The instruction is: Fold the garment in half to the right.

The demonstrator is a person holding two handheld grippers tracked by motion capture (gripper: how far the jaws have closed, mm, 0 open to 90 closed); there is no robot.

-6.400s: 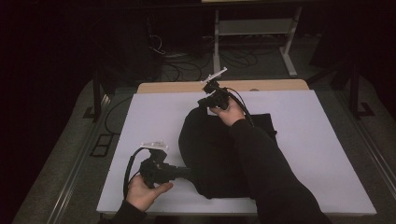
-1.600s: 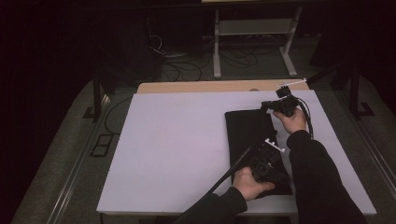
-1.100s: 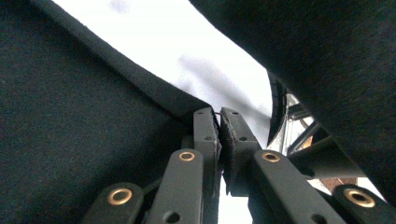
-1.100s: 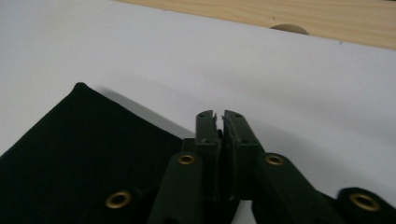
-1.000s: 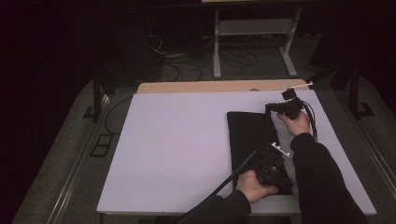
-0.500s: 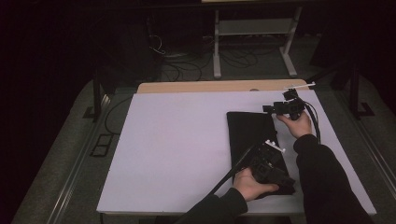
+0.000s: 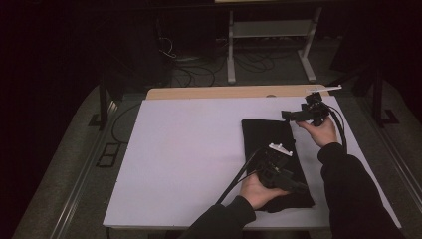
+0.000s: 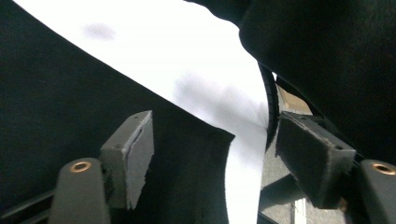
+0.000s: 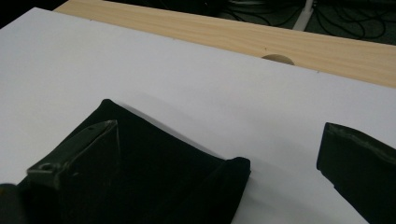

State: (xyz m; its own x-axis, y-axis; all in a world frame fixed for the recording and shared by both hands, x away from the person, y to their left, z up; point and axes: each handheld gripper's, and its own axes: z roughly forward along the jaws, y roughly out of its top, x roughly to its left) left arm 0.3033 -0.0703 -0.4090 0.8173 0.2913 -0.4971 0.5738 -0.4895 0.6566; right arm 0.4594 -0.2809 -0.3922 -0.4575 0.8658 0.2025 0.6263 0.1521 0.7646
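A black cloth (image 7: 268, 139) lies folded into a narrow rectangle on the right part of the white tabletop (image 7: 189, 149). My left gripper (image 7: 297, 187) hovers over its near end; its jaws have just been opening and stand apart, with a cloth (image 8: 46, 116) corner lying below them and nothing pinched. My right gripper (image 7: 287, 115) is at the far end, jaws pointing left. Those jaws have also just been opening and stand wide, above the cloth's (image 9: 154, 172) far corner and off it. In their own views the left gripper (image 8: 215, 163) and right gripper (image 9: 219, 154) show bare pads.
A wooden strip (image 7: 224, 92) runs along the table's back edge, with a round hole (image 9: 277, 59) in it. Behind it stand a white metal frame (image 7: 268, 35) and floor cables (image 7: 189, 64). A dark sleeve (image 8: 327, 46) hangs over the left gripper.
Both grippers' jaws have spread and let go of the cloth's right corners, and both hands have lifted slightly. Earlier the cloth lay bunched mid-table; it now lies folded at the right.
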